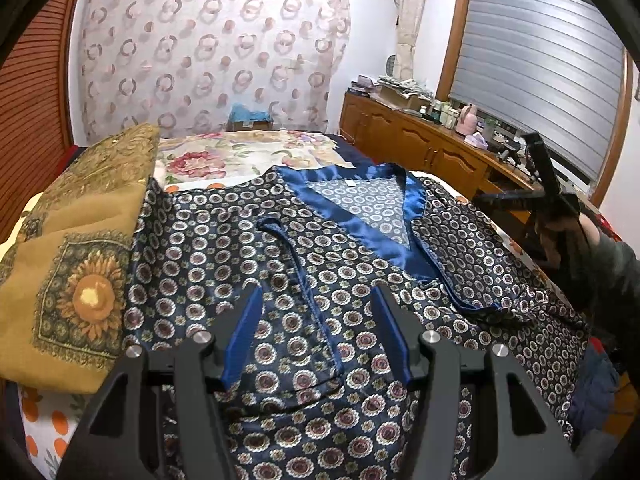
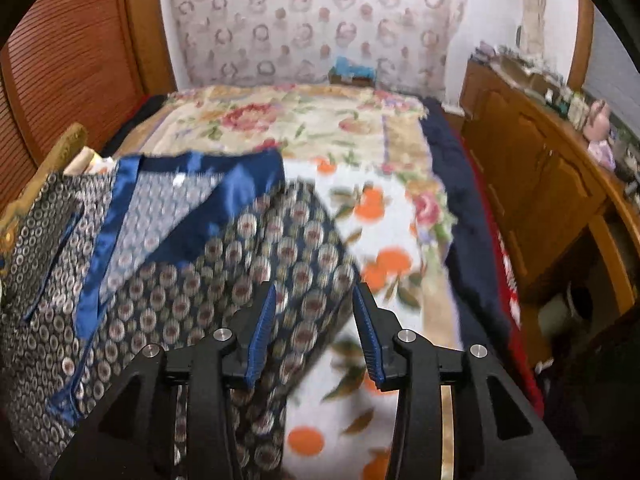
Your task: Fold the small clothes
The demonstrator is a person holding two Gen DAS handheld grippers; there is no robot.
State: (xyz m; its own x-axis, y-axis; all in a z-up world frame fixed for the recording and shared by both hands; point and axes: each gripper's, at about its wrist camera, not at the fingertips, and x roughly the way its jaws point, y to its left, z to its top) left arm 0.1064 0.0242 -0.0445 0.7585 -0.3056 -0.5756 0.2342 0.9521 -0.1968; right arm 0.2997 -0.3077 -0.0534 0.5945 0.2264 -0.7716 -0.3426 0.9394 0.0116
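Both grippers (image 1: 316,332) (image 2: 314,330) open over patterned navy top (image 1: 320,248), nothing gripped.

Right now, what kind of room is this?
Most likely a bedroom: a bed with floral bedding carries the patterned top, beside a cluttered wooden sideboard under a window blind.

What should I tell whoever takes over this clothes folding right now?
Left tool: open, empty, above the middle of the top.
Right tool: open, pads not pressing on anything, over the top's right edge, where the sleeve lies folded inward.
The patterned top with blue collar lies face up on the bed, next to a yellow blanket.
Done: top spread out, right sleeve folded in.
Left: the left side, then the body.
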